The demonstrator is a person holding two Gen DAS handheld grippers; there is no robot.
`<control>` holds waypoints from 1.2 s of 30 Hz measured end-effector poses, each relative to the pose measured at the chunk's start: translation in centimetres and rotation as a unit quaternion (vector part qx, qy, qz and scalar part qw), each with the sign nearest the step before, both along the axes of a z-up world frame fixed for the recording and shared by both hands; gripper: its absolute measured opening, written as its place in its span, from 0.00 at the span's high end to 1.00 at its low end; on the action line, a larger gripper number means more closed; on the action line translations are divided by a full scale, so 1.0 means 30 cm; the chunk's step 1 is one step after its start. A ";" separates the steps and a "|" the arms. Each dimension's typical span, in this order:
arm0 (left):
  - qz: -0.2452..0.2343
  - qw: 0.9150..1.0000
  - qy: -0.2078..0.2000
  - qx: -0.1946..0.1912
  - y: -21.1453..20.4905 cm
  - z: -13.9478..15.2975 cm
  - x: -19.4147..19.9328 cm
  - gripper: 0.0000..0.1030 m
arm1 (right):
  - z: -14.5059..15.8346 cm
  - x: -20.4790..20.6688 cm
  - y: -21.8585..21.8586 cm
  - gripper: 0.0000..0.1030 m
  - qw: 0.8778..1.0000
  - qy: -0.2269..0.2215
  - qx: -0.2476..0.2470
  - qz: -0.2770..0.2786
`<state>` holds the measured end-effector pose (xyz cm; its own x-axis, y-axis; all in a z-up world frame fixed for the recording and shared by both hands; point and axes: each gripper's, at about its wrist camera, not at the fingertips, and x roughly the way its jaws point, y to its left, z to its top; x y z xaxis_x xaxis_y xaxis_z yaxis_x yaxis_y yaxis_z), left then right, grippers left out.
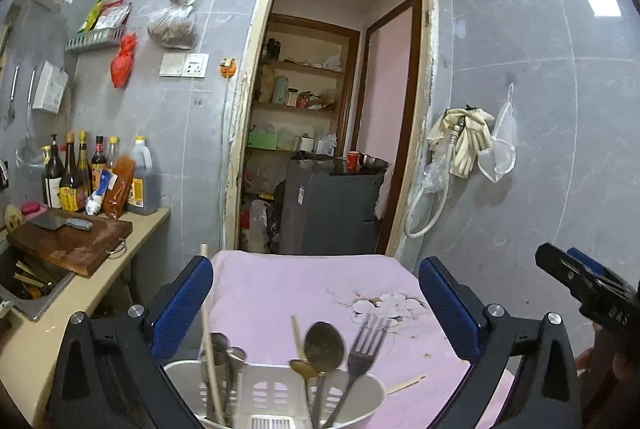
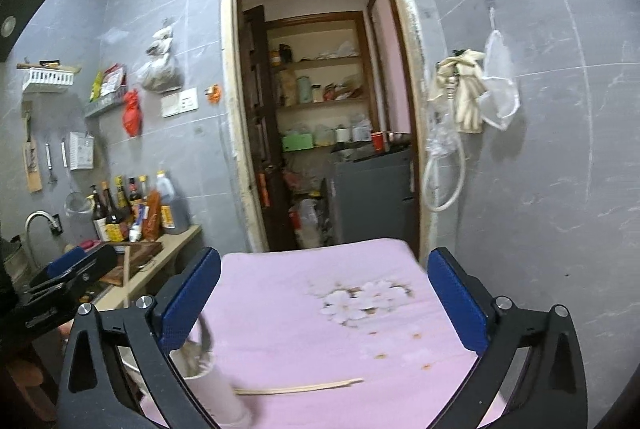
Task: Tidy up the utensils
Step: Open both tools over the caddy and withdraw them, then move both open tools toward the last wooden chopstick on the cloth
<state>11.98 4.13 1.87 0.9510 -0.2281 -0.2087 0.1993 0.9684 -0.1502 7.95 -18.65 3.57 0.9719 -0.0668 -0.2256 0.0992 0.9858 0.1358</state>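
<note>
The left wrist camera sits just behind the left gripper point(image 1: 316, 305). It looks forward and a little down, over a white utensil holder point(image 1: 276, 393) very close below it. The right wrist camera sits behind the right gripper point(image 2: 324, 301) and looks the same way, close over the pink cloth point(image 2: 288, 293). Both views share the pink cloth, the doorway point(image 1: 340, 101) far ahead and the bottles point(image 1: 96, 173) on the counter to the left. Each camera sees the other gripper at its edge.
</note>
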 end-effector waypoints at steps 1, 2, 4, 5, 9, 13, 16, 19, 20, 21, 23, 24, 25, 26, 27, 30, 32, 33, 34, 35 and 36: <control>0.000 1.000 0.000 0.001 -0.017 0.001 -0.004 0.00 | -0.001 0.002 -0.020 0.01 1.000 0.001 -0.001 -0.005; 0.001 1.000 -0.001 0.002 -0.034 0.002 -0.010 0.00 | 0.003 0.003 -0.034 0.01 1.000 0.001 -0.001 -0.007; 0.005 1.000 -0.004 0.003 -0.066 0.003 -0.019 0.00 | 0.004 0.008 -0.074 0.01 1.000 0.002 0.002 -0.009; 0.009 1.000 -0.005 0.004 -0.084 0.003 -0.021 0.00 | 0.005 0.015 -0.088 0.01 1.000 0.003 0.002 -0.009; 0.016 1.000 -0.006 0.004 -0.160 0.003 -0.021 0.00 | 0.004 0.027 -0.150 0.01 1.000 0.008 -0.005 -0.002; 0.025 1.000 -0.012 0.004 -0.204 0.006 -0.021 0.00 | 0.000 0.042 -0.215 0.01 1.000 0.016 -0.012 0.020; 0.035 0.999 -0.012 0.006 -0.258 0.005 -0.014 0.00 | -0.005 0.064 -0.265 0.01 0.999 0.022 -0.016 0.042; 0.044 0.999 -0.006 0.011 -0.314 -0.005 -0.010 0.00 | -0.022 0.093 -0.317 0.01 0.997 0.033 -0.022 0.062; 0.044 0.999 -0.002 0.014 -0.333 -0.010 -0.007 0.00 | -0.030 0.103 -0.336 0.01 0.997 0.038 -0.022 0.068; 0.044 0.999 0.001 0.018 -0.345 -0.013 -0.003 0.00 | -0.041 0.111 -0.359 0.01 0.996 0.044 -0.022 0.075; 0.044 0.999 0.006 0.025 -0.384 -0.024 0.000 0.00 | -0.059 0.128 -0.396 0.01 0.995 0.054 -0.020 0.087; 0.043 0.999 0.008 0.027 -0.398 -0.027 0.000 0.00 | -0.072 0.139 -0.423 0.01 0.994 0.061 -0.021 0.094; 0.043 0.999 0.009 0.029 -0.416 -0.031 0.002 0.00 | -0.081 0.144 -0.440 0.01 0.993 0.065 -0.022 0.097; 0.042 0.999 0.010 0.030 -0.435 -0.035 0.005 0.00 | -0.091 0.150 -0.463 0.01 0.992 0.070 -0.023 0.101; 0.041 0.999 0.011 0.031 -0.450 -0.038 0.008 0.00 | -0.097 0.157 -0.476 0.01 0.992 0.072 -0.024 0.103; 0.041 0.999 0.015 0.031 -0.494 -0.052 0.024 0.00 | -0.114 0.173 -0.533 0.01 0.991 0.080 -0.025 0.108; 0.041 0.999 0.020 0.028 -0.518 -0.065 0.036 0.00 | -0.121 0.184 -0.559 0.01 0.991 0.082 -0.025 0.107; 0.040 0.999 0.022 0.028 -0.530 -0.073 0.042 0.00 | -0.123 0.188 -0.570 0.01 0.990 0.084 -0.024 0.107; 0.038 0.999 0.024 0.029 -0.539 -0.078 0.049 0.00 | -0.128 0.187 -0.580 0.01 0.990 0.084 -0.022 0.107; 0.035 0.999 0.027 0.030 -0.550 -0.086 0.055 0.00 | -0.135 0.191 -0.592 0.01 0.990 0.085 -0.020 0.107; 0.033 0.999 0.028 0.032 -0.559 -0.093 0.058 0.00 | -0.139 0.192 -0.598 0.01 0.990 0.086 -0.019 0.109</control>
